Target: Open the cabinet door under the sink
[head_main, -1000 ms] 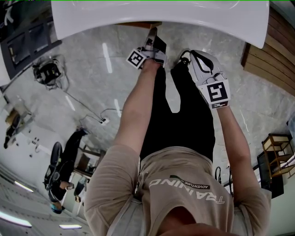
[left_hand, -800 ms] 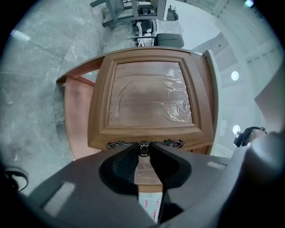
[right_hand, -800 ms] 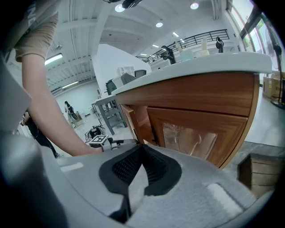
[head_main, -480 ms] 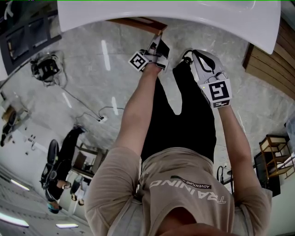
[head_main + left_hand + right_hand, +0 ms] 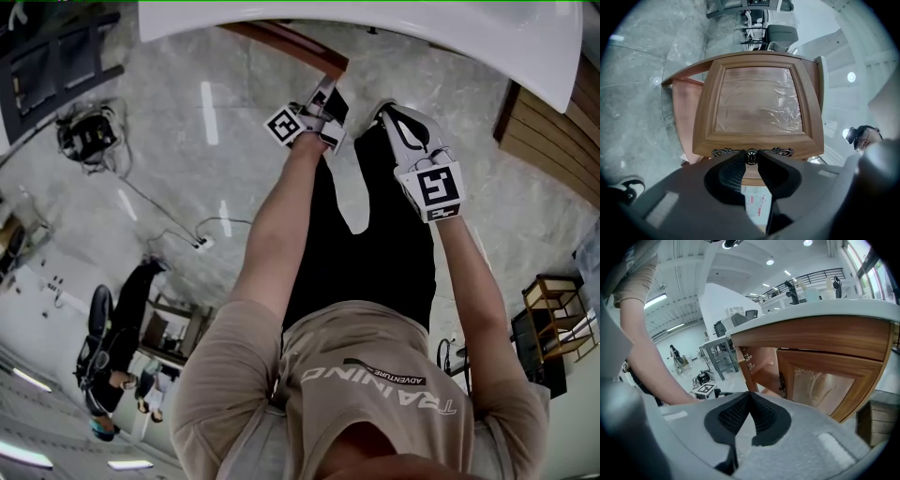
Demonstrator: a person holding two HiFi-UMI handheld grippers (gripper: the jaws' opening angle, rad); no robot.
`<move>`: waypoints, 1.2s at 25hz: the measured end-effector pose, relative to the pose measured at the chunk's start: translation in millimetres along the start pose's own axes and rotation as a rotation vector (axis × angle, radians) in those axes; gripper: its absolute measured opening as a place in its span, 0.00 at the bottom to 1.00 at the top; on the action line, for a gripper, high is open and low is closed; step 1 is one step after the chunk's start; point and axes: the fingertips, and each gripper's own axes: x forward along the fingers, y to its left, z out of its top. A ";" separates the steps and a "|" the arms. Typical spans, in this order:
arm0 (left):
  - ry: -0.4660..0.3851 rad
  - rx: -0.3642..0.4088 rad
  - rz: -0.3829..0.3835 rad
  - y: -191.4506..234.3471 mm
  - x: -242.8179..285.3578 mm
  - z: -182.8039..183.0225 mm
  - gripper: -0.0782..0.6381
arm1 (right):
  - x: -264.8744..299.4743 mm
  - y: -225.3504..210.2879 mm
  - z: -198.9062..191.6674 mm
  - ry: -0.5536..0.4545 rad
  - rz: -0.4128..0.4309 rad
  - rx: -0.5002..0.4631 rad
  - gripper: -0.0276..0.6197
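Note:
The wooden cabinet door [image 5: 757,105] has a recessed panel under plastic film and an ornate dark knob [image 5: 751,156] at its edge. My left gripper [image 5: 751,157] is shut on that knob. In the head view the door's edge [image 5: 300,42] juts out from beneath the white sink top [image 5: 375,33], with the left gripper [image 5: 323,89] at its tip. My right gripper [image 5: 386,112] hangs beside it, touching nothing. Its jaws [image 5: 749,393] are shut and empty. The right gripper view shows the open door [image 5: 761,369] and a closed second door [image 5: 825,383] under the counter.
The floor is grey marble. Cables and a device [image 5: 84,136] lie at the left, with a person [image 5: 112,347] beyond them. A small wooden rack [image 5: 548,309] stands at the right, and slatted wood panelling [image 5: 553,122] borders the sink.
The door has swung further out from under the sink. My left gripper, still on the knob, has drawn back with it. The right gripper has barely shifted.

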 end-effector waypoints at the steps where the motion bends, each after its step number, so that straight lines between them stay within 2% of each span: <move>1: 0.010 0.001 -0.001 0.4 -1.9 0.4 0.24 | 1.3 2.0 -0.2 0.001 -0.002 0.000 0.05; 9: 0.092 -0.010 0.004 -0.6 -23.6 1.3 0.24 | 10.3 24.1 -4.3 0.008 -0.035 0.011 0.05; 21: 0.236 -0.013 0.036 3.2 -55.6 8.6 0.24 | 36.5 82.3 8.5 -0.003 -0.020 -0.006 0.05; 30: 0.274 -0.020 0.034 3.3 -72.7 13.4 0.24 | 44.3 104.4 0.6 0.016 -0.020 -0.006 0.05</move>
